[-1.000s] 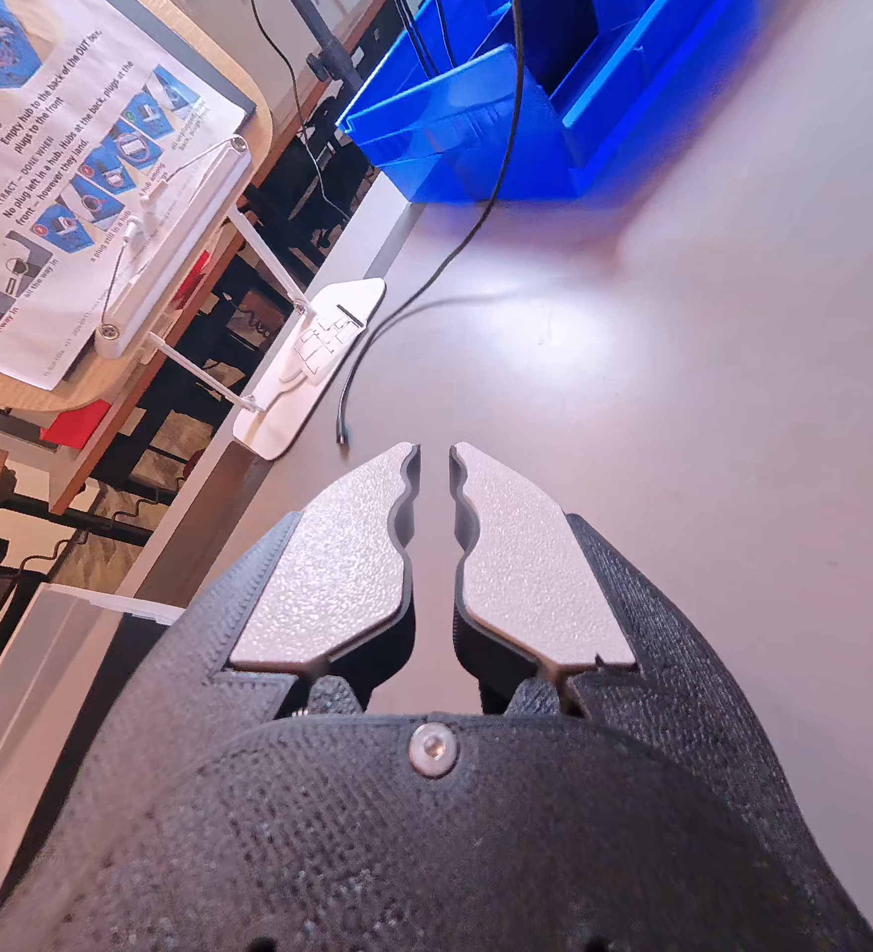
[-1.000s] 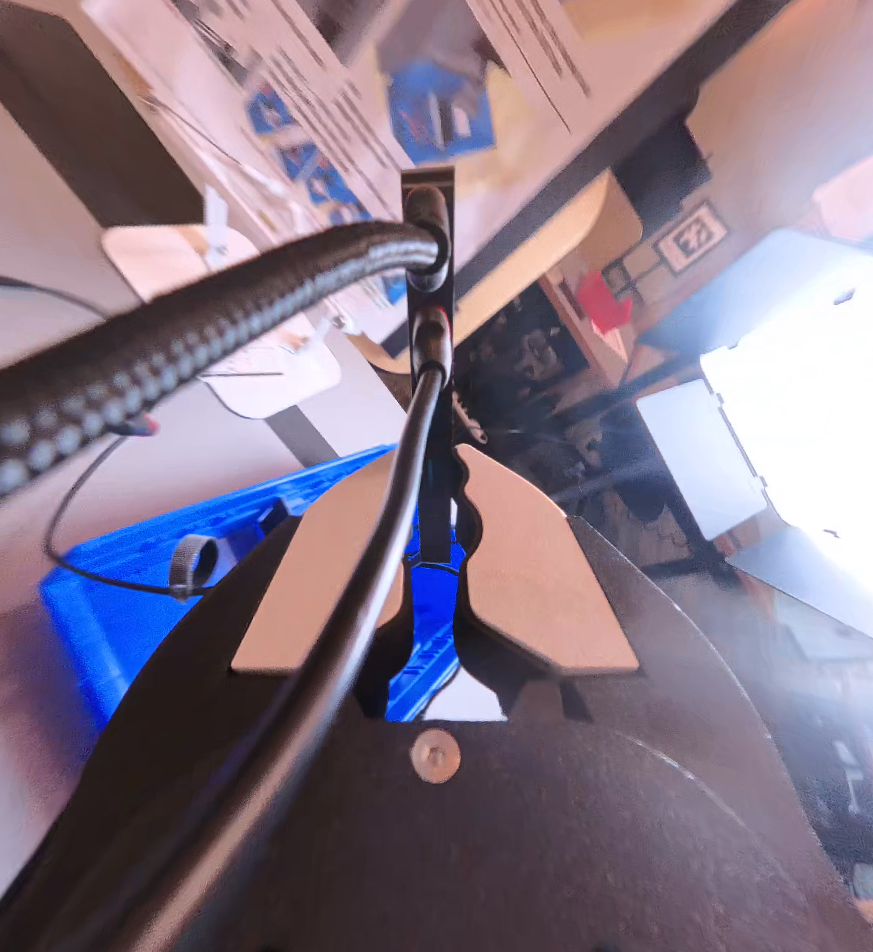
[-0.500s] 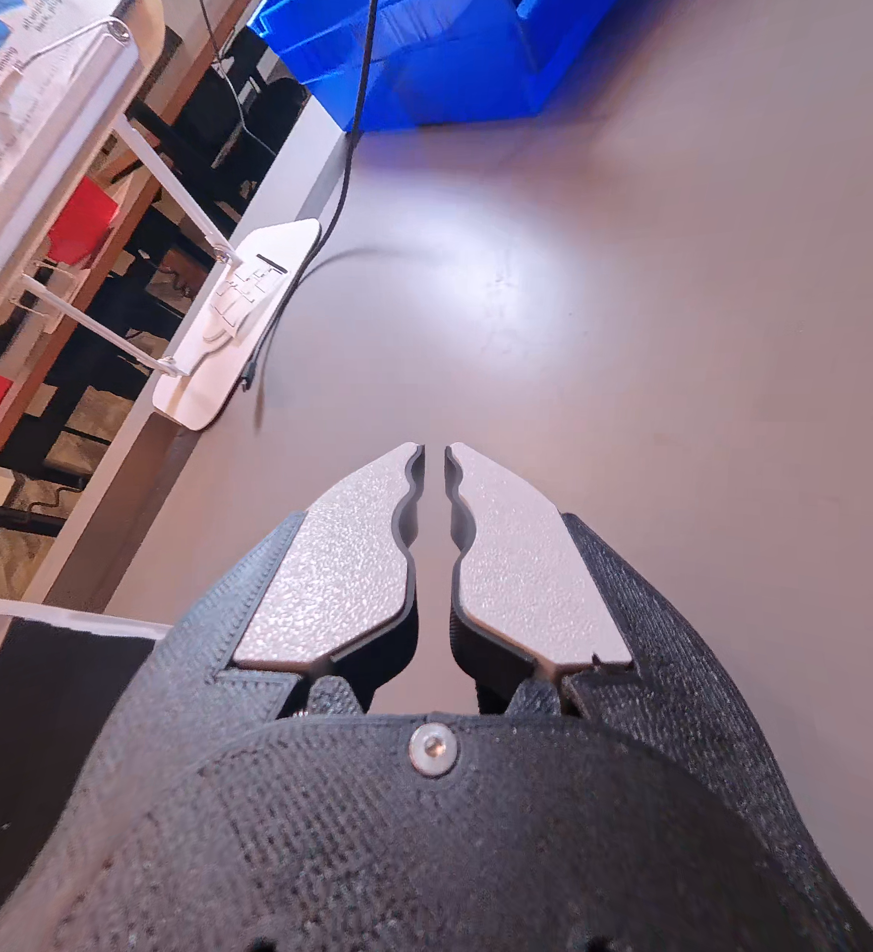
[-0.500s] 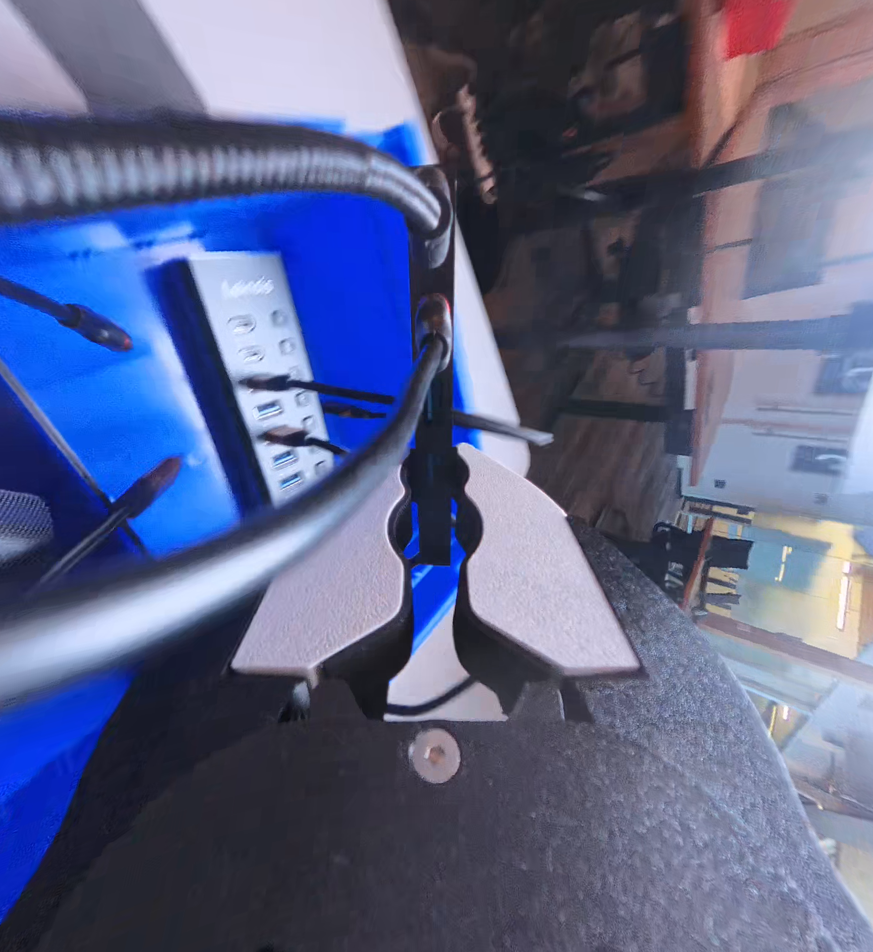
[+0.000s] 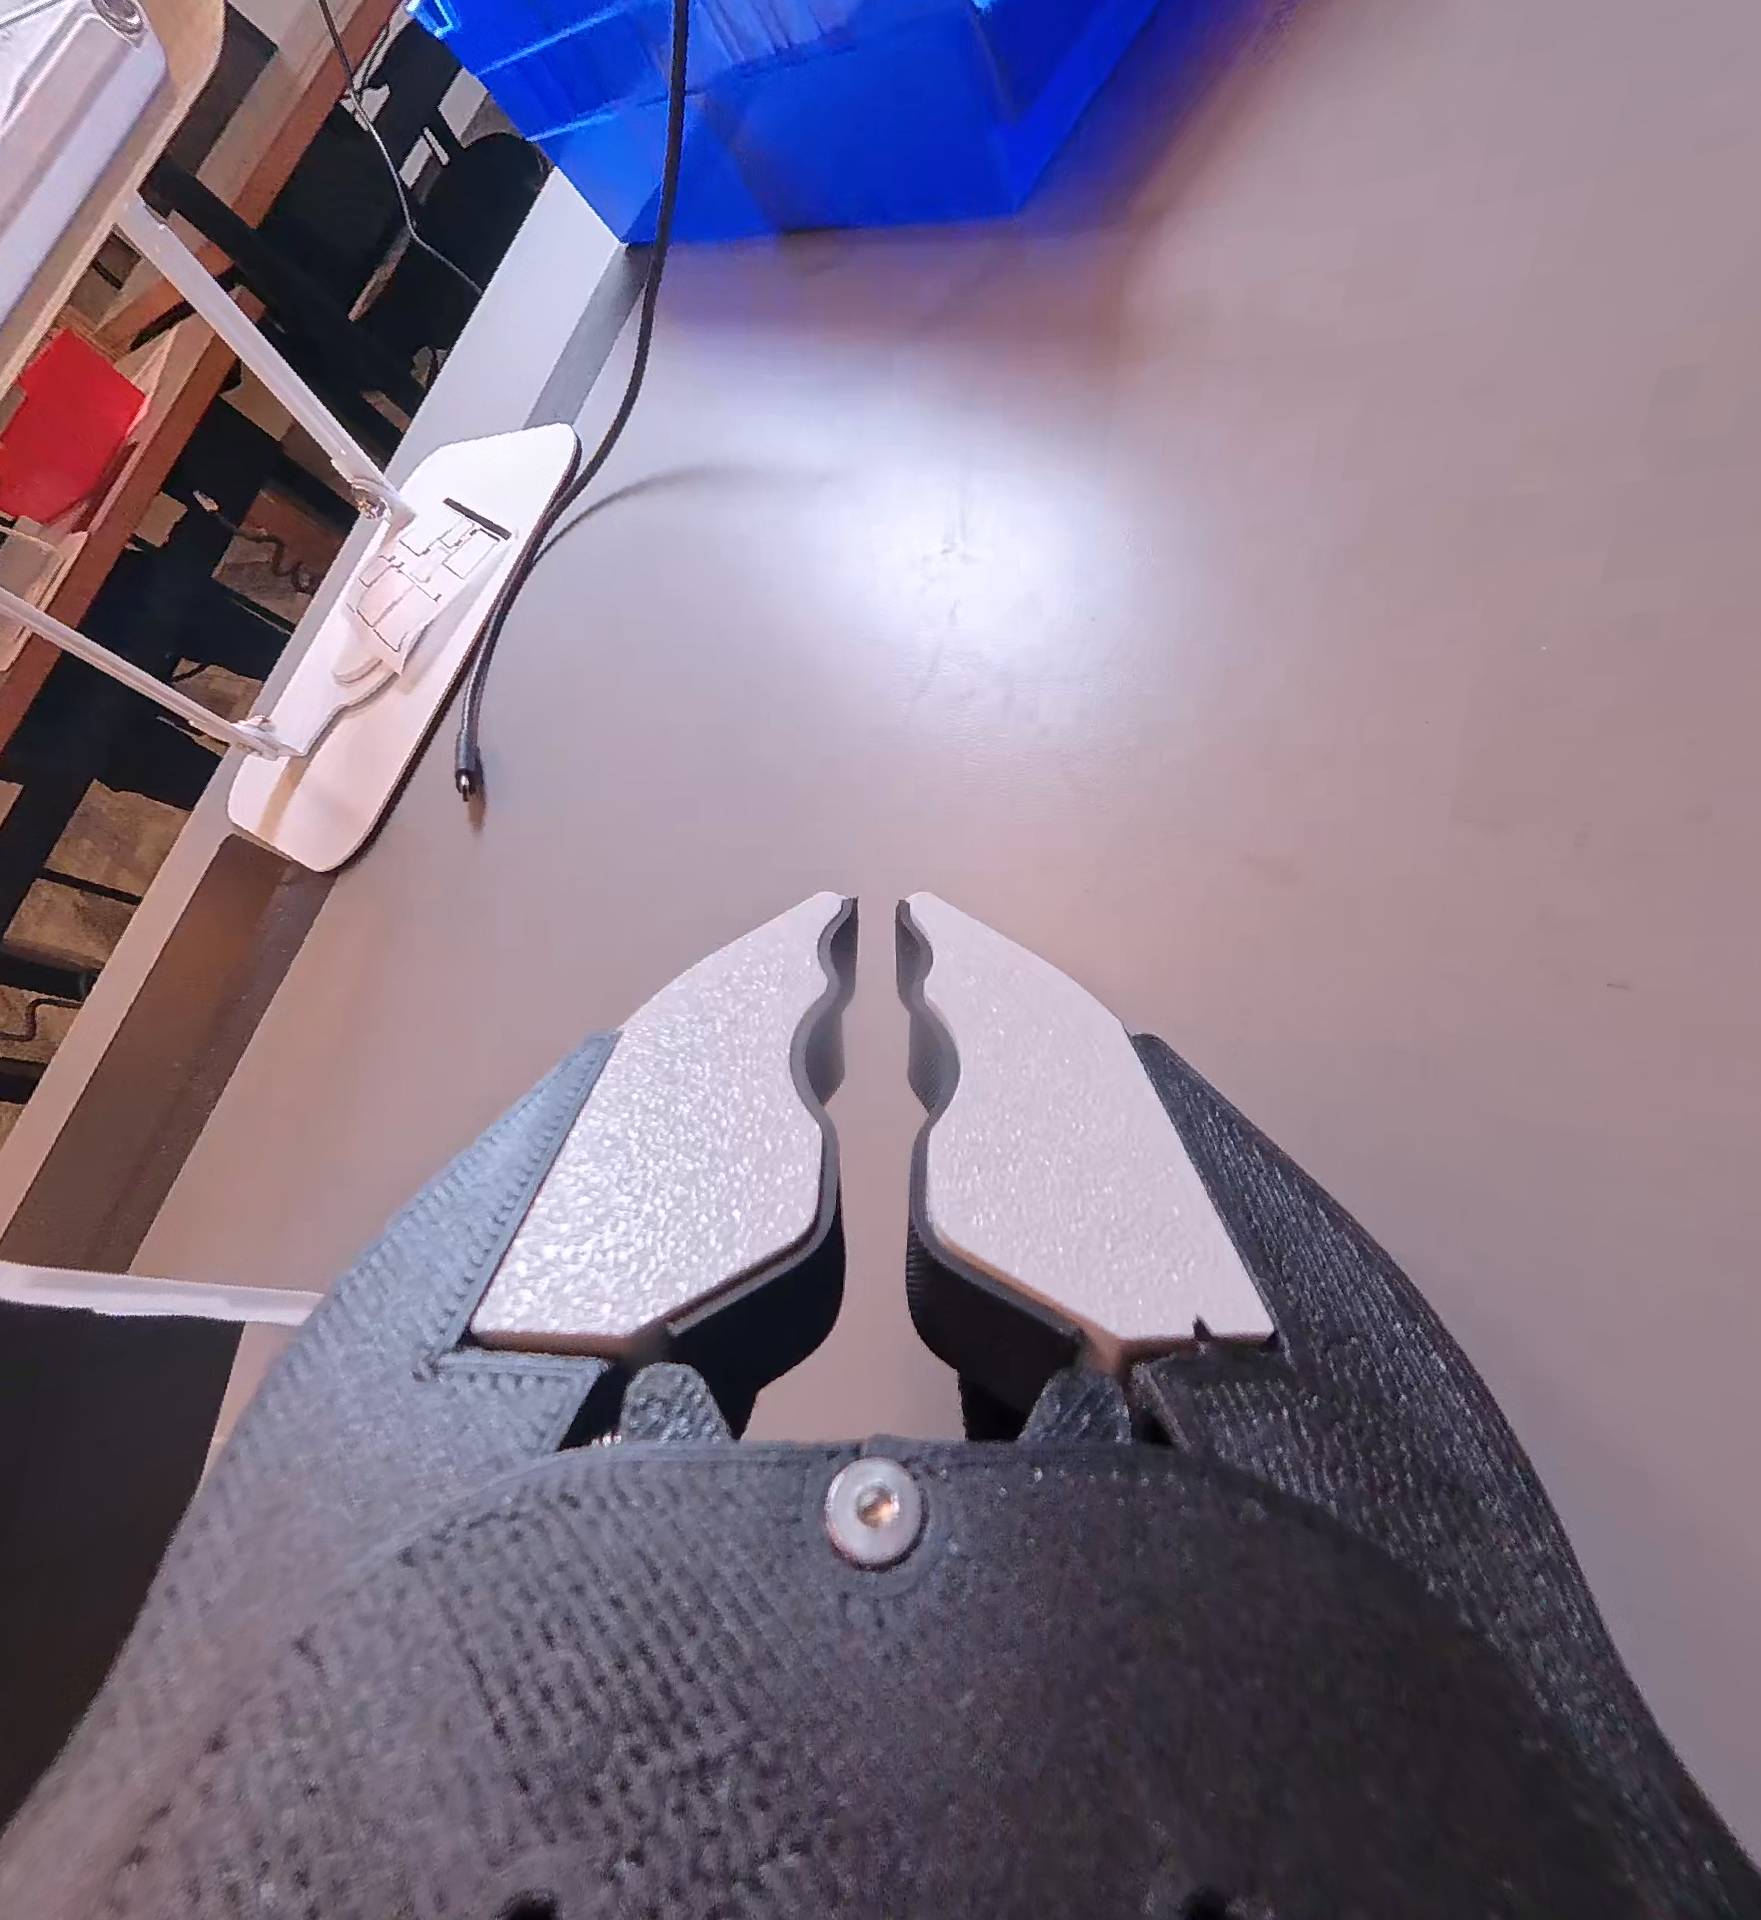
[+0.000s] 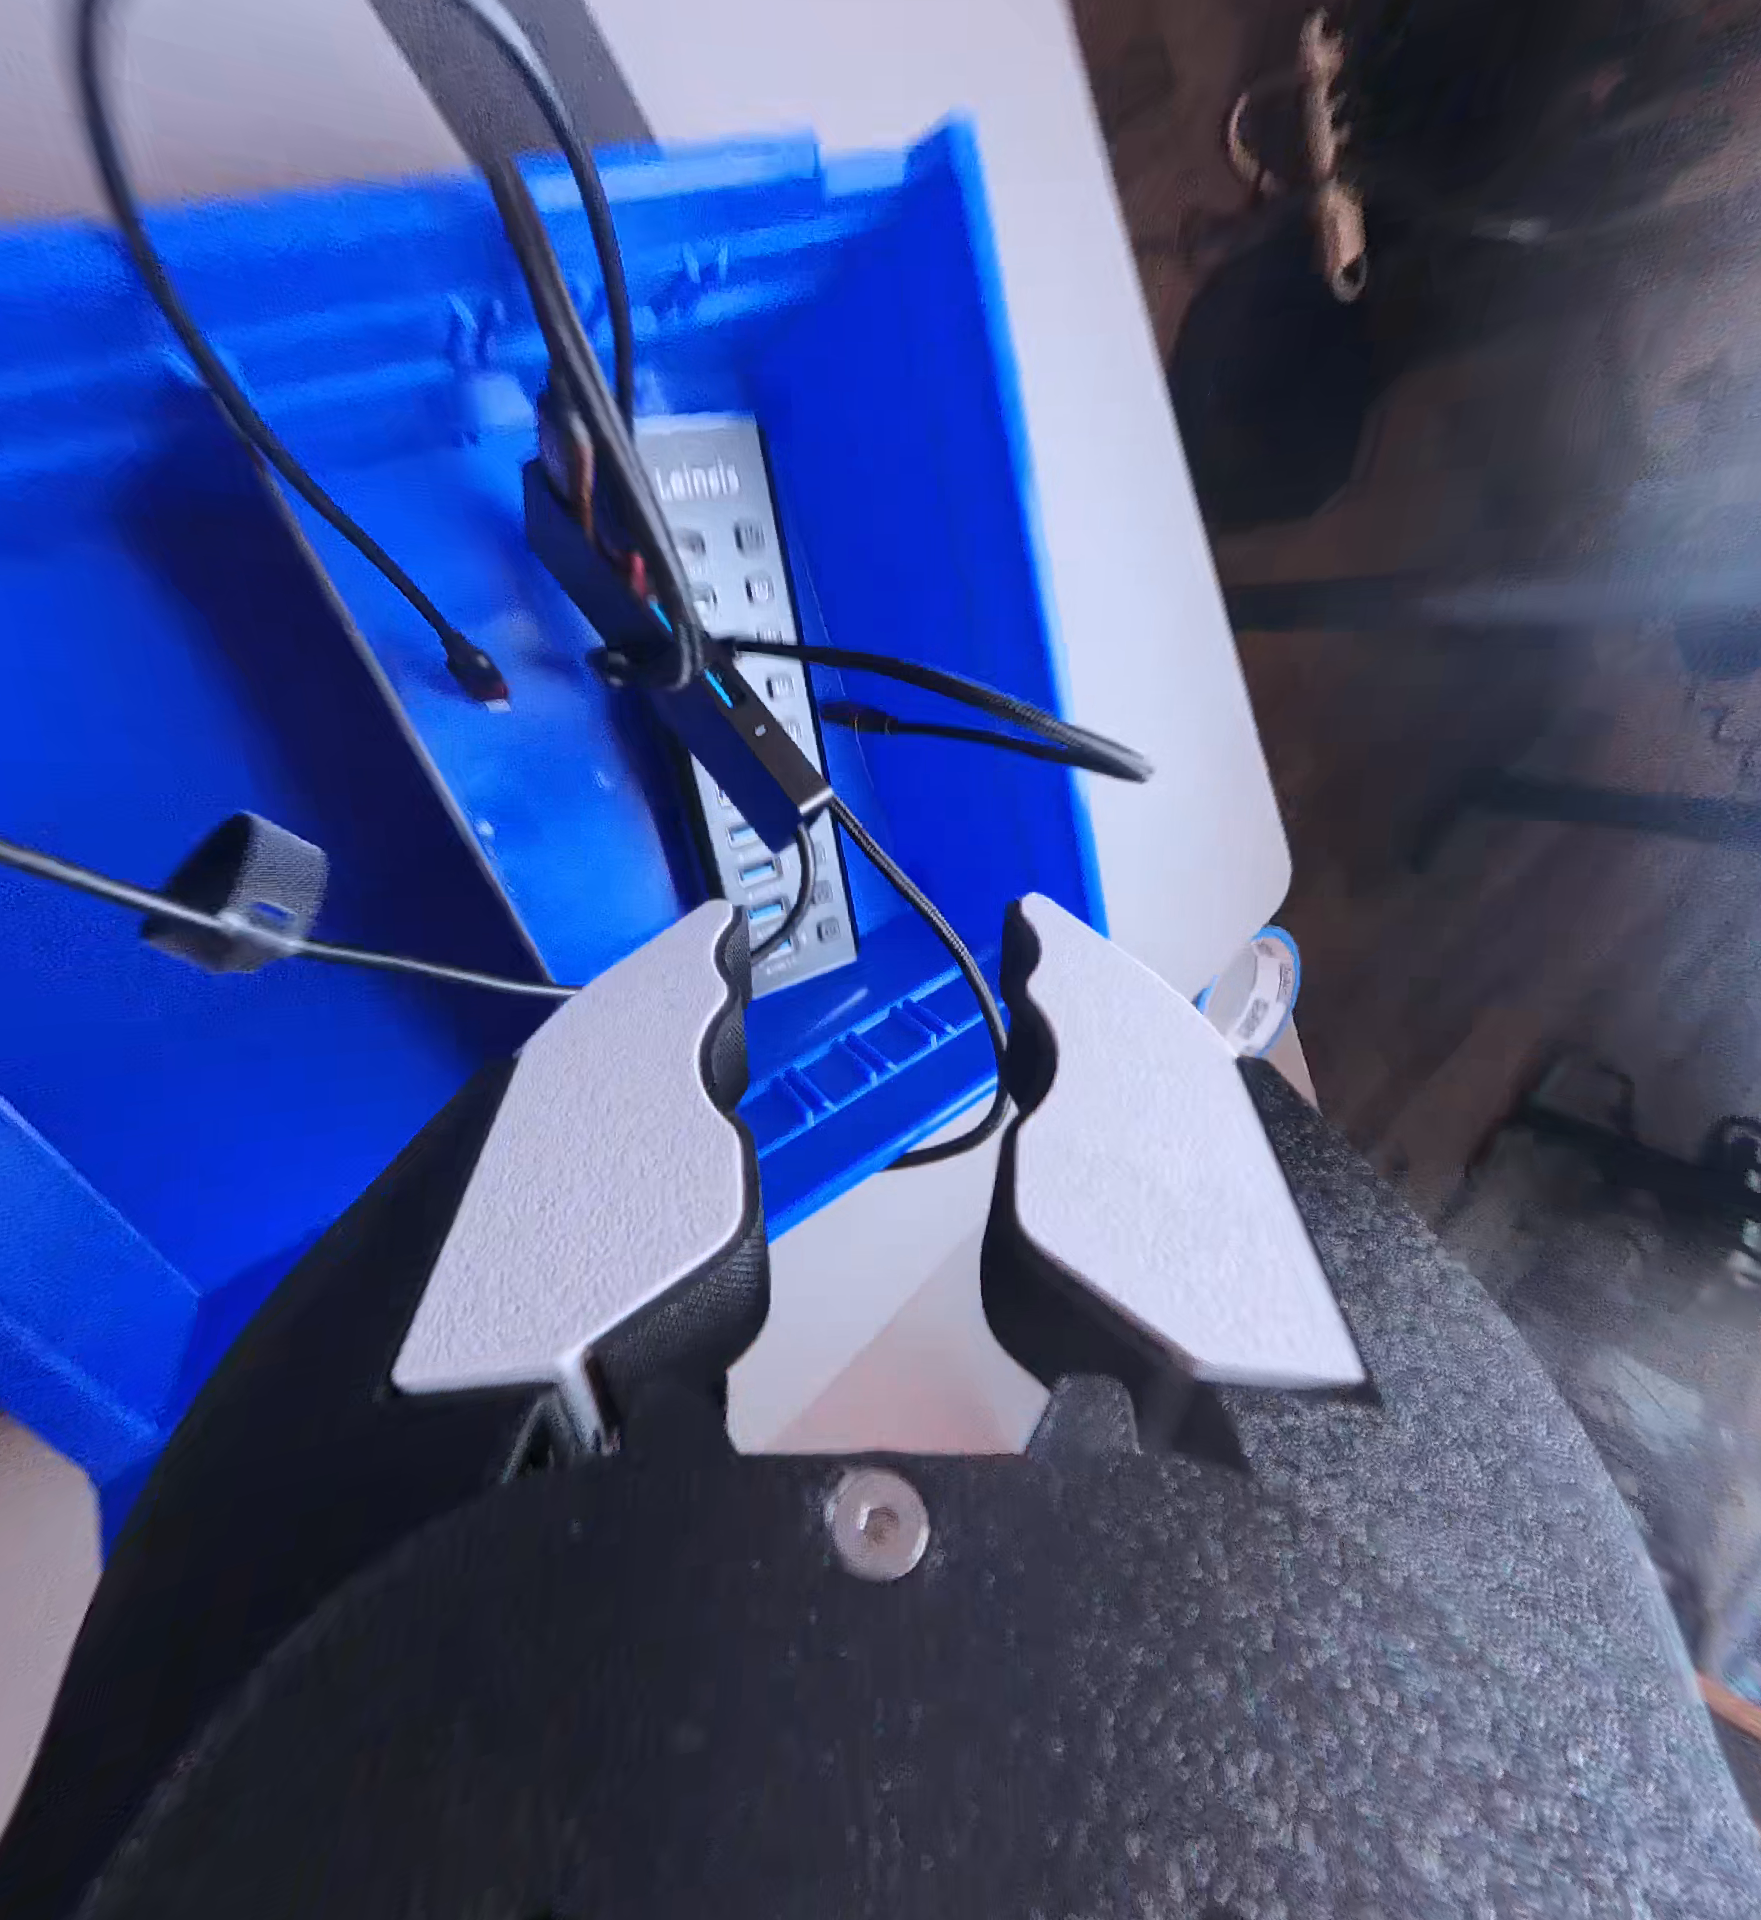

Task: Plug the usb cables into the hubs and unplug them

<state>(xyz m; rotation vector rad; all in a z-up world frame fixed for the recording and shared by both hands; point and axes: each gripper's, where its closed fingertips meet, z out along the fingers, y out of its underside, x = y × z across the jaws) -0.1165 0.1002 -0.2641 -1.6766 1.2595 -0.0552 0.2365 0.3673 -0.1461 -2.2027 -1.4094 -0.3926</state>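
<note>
Right gripper wide, empty, black hub just beyond in blue bin, left gripper nearly closed, empty

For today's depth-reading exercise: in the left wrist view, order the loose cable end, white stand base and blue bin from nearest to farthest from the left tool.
1. Loose cable end, ahead-left on the table.
2. White stand base, left, by the table edge.
3. Blue bin, far ahead.

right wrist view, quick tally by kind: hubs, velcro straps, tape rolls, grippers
hubs: 2, grey hub and black hub lying across it
velcro straps: 1, velcro strap on a thin cable
tape rolls: 1, tape roll at the table edge
grippers: 1, right gripper, open
total: 5
</note>
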